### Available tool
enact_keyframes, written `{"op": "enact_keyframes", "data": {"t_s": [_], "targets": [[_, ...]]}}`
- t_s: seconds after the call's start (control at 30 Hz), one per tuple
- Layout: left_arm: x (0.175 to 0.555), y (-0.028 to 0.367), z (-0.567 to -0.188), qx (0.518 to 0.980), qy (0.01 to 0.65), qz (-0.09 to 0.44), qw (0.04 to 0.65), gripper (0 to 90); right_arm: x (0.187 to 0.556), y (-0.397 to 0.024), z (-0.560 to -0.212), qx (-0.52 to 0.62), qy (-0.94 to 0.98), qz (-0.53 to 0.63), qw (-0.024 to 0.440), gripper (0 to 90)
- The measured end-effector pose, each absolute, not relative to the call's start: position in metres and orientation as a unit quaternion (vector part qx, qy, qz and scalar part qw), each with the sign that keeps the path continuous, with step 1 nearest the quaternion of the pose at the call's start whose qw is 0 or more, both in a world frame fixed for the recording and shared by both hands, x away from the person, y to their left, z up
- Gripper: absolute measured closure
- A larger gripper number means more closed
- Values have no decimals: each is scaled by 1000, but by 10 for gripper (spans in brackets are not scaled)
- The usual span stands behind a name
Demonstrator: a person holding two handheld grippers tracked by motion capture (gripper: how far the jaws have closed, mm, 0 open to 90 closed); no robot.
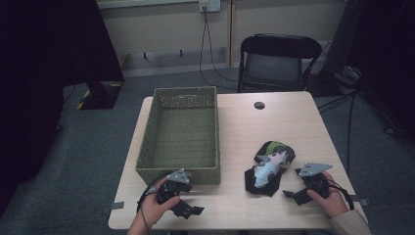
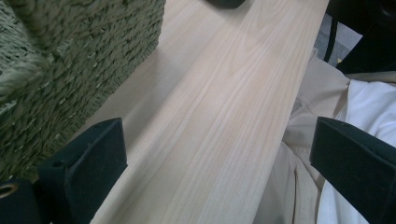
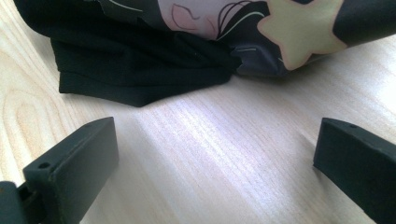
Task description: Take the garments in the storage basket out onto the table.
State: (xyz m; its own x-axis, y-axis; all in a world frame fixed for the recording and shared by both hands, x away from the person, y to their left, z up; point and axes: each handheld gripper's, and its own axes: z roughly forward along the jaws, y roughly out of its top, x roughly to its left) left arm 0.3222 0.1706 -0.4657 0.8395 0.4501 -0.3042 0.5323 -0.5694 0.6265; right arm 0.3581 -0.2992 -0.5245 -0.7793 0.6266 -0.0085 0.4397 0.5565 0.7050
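Observation:
A crumpled black cloth with a printed pattern [image 1: 268, 167] lies on the wooden table [image 1: 244, 132], right of centre near the front. Its black folds and pale print [image 3: 187, 42] lie just beyond my right gripper [image 3: 215, 158], whose jaws stand wide apart over bare wood. From above, the right gripper [image 1: 293, 190] rests on the table just right of the cloth, apart from it. A woven green basket [image 1: 181, 132] stands at the left, empty. My left gripper [image 1: 191, 205] sits in front of the basket's near wall [image 2: 70, 60], open, with nothing between its jaws.
A dark round cable hole [image 1: 259, 105] sits in the table's far side. A black folding chair [image 1: 276, 61] stands beyond the table. The person's beige sleeve and white garment [image 2: 336, 121] lie past the table's front edge.

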Motion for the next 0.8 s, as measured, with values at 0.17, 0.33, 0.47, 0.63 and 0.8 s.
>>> {"op": "enact_keyframes", "data": {"t_s": [0.17,0.33,0.47,0.63,0.8], "targets": [[323,174,-468,885,282,-53,366,34,358,-299,-524,306,872,358,130,0],[323,178,-469,884,288,-49,364,34,358,-299,-524,306,872,358,130,0],[324,182,-470,883,292,-48,363,34,358,-299,-524,306,872,358,130,0],[324,187,-471,883,297,-42,361,34,358,-299,-524,306,872,358,130,0],[325,191,-474,883,304,-38,356,34,358,-299,-524,305,872,358,130,0]]}}
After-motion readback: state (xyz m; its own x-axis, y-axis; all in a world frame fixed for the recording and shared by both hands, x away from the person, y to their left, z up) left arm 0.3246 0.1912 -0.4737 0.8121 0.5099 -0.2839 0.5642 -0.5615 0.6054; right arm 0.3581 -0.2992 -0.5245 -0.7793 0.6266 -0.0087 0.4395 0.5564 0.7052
